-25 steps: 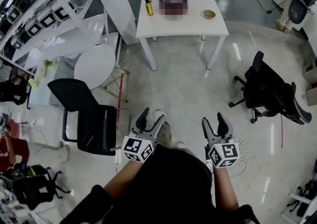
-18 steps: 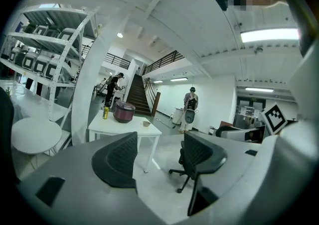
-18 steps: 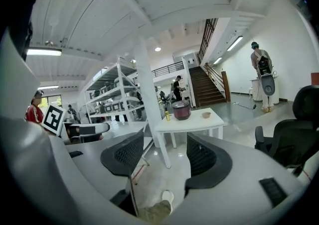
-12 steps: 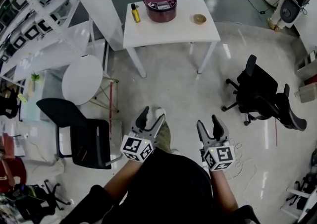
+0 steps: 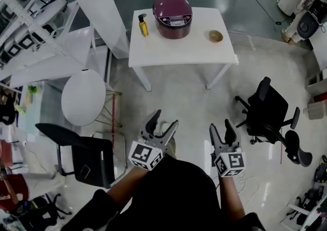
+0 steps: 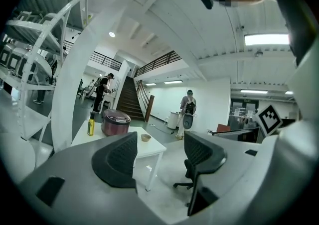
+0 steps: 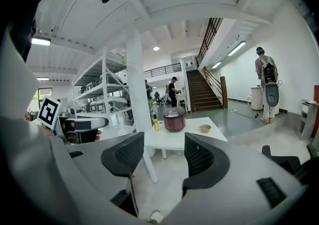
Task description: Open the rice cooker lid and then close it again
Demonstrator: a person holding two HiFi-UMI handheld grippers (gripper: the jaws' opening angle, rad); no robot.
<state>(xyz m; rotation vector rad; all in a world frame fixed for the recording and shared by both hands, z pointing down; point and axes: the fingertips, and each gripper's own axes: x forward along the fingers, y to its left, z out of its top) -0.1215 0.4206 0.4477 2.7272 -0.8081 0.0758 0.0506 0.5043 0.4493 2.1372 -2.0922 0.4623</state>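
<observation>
Maroon rice cooker [image 5: 172,15] well beyond left gripper [image 5: 163,120], right gripper [image 5: 220,126], jaws spread, empty.

We log: rice cooker [image 5: 172,15] maroon, pale label, upper centre | table [image 5: 204,51] white | bottle [image 5: 143,25] yellow, dark cap | bowl [image 5: 215,36] tan | office chair [image 5: 271,110] black, right | left gripper [image 5: 163,120], right gripper [image 5: 220,125]: dark grid-textured pads, black-and-white square markers.

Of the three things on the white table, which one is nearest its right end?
The small tan bowl, alone near the right end. The maroon rice cooker stands in the middle at the back, and the yellow bottle is on its left.
</observation>
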